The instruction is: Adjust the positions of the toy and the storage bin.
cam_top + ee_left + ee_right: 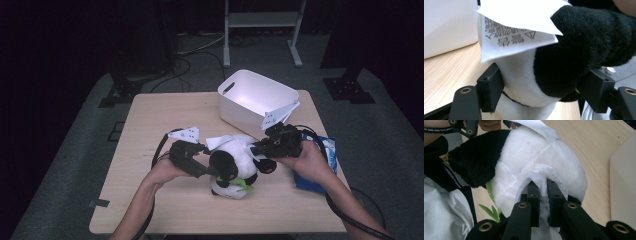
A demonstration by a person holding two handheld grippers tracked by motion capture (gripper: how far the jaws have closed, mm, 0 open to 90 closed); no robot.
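The black-and-white plush panda toy (232,165) lies on the pale wooden desk (150,130) between the two grippers. The right gripper (543,195) has its jaws pinched nearly together on a fold of the toy's white fabric — apparently to anchor it. The left gripper (541,92) brackets the panda's body, jaws part-closed and touching the fur on both sides — likely to share the lift toward the white plastic bin (255,97) beyond.

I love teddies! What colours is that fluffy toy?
The plush toy is black and white, clearest in the right gripper view.
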